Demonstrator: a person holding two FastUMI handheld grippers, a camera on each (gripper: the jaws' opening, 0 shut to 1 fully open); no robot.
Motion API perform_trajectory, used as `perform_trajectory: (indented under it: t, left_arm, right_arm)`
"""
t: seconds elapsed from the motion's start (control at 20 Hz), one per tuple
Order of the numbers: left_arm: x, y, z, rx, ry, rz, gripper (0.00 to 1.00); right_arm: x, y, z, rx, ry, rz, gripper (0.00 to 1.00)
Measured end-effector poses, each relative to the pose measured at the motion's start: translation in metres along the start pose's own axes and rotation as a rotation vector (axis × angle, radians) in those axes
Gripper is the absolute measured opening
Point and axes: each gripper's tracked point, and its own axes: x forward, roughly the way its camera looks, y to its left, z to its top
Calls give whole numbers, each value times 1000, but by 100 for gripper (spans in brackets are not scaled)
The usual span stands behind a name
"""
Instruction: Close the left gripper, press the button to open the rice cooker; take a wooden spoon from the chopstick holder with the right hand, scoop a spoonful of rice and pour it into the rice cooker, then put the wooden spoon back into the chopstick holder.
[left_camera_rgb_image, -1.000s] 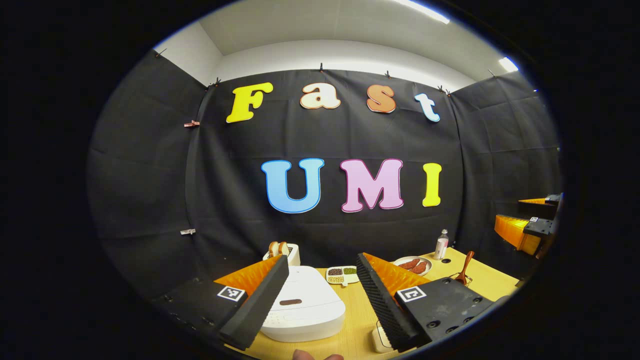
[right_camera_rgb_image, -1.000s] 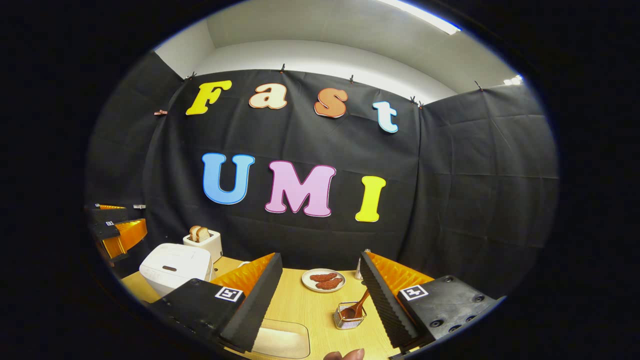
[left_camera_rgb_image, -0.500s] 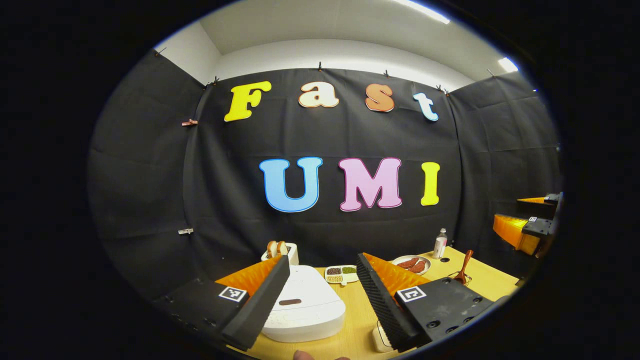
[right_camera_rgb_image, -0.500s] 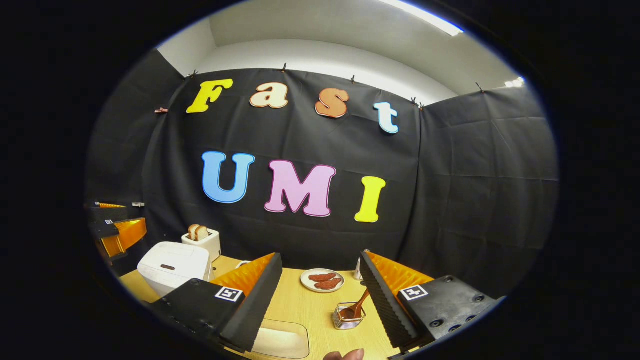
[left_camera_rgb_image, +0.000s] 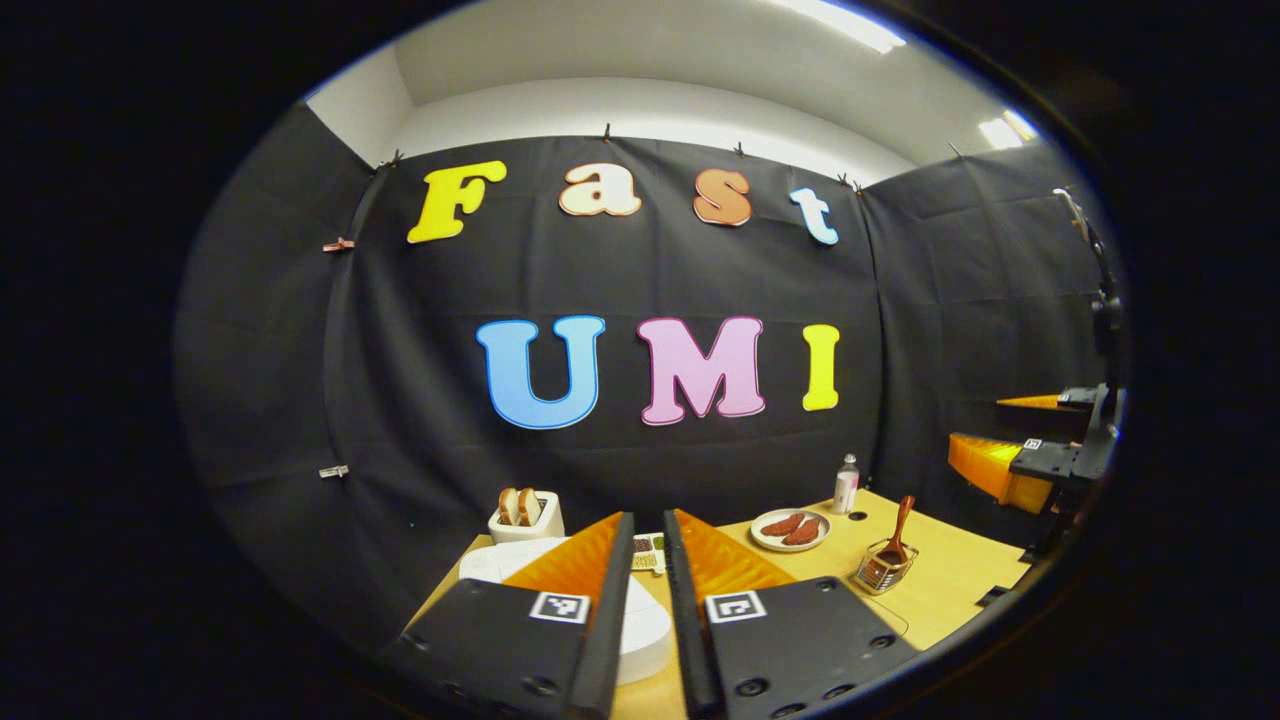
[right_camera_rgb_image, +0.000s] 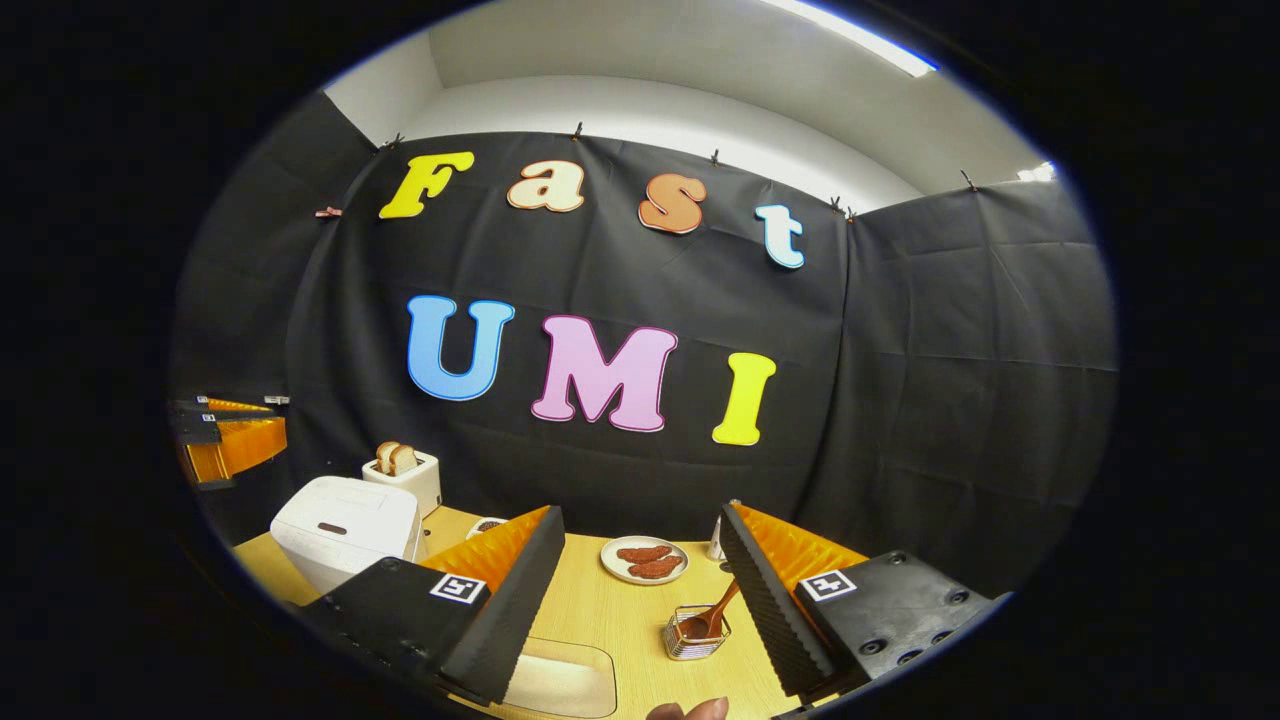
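Left gripper (left_camera_rgb_image: 648, 640) seen nearly closed, empty, held above white rice cooker (right_camera_rgb_image: 345, 530), lid down. Right gripper (right_camera_rgb_image: 640, 590) seen wide open, empty. Wooden spoon (right_camera_rgb_image: 712, 616) noted standing in wire chopstick holder (right_camera_rgb_image: 696, 635) on table (right_camera_rgb_image: 610, 610).

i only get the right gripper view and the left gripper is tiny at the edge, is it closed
observer: Yes. In the left gripper view the left gripper has its fingers drawn together, with a thin slit between them and nothing held. It points over the cooker. I cannot tell whether it touches the cooker.
operator: ok, and whats half hidden behind my right finger by the plate
observer: A small bottle. It stands upright near the back of the table, beside the plate.
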Motion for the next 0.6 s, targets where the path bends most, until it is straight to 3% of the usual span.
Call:
perform_trajectory:
  t: [0.05, 0.25, 0.6]
  left_arm:
    - [-2, 4, -5, -2, 21, 12, 8]
    - [13, 23, -17, -26, 48, -10, 6]
    - [59, 70, -83, -109, 276, -85, 6]
  right_arm:
    - [1, 1, -1, 0, 2, 2, 98]
    - [0, 1, -2, -20, 5, -1, 98]
    - [-8, -15, -10, -43, 25, -36, 98]
